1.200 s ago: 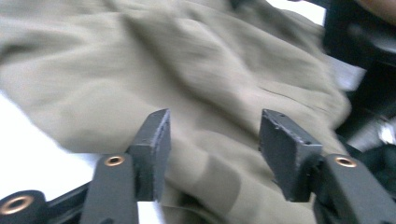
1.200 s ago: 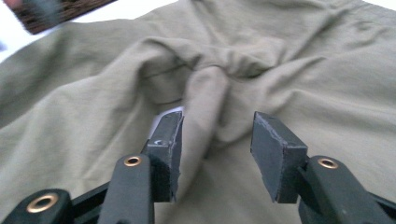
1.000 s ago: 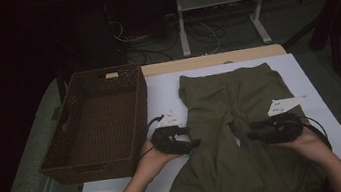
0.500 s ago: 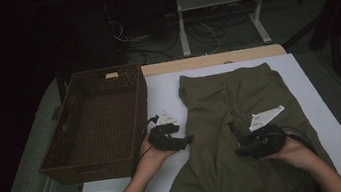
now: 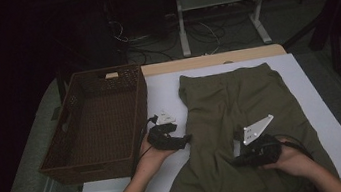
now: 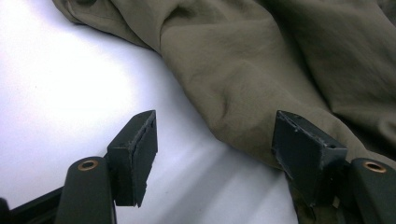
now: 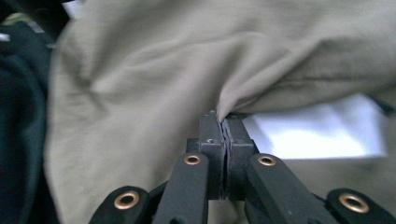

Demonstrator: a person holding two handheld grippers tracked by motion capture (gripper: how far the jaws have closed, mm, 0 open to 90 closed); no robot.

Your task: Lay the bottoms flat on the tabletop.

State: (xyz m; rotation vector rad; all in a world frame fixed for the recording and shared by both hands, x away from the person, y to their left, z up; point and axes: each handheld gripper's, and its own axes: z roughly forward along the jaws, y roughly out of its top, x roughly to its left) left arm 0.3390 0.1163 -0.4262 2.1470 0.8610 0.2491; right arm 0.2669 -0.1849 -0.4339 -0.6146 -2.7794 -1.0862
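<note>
An olive green garment (image 5: 239,96) lies spread on the white table (image 5: 163,97), its lower part rumpled. My left gripper (image 5: 184,138) sits at the garment's left edge, and its jaws have just been opening. In the left gripper view the left gripper (image 6: 215,144) is open, with a fold of the garment (image 6: 261,56) lying loose between the jaws. My right gripper (image 5: 235,160) rests low on the garment, near the table's front. In the right gripper view the right gripper (image 7: 223,126) has just closed and pinches a ridge of the garment (image 7: 163,70).
A dark brown wicker basket (image 5: 141,100) stands at the table's left, close to my left hand. Bare white table shows between basket and garment and along the right edge (image 5: 334,123). Beyond the table are a dark floor, cables and a white frame (image 5: 216,3).
My right hand has moved left and toward the table's front, from the garment's right side onto its lower middle, and shut on the cloth. My left gripper has stayed at the left edge.
</note>
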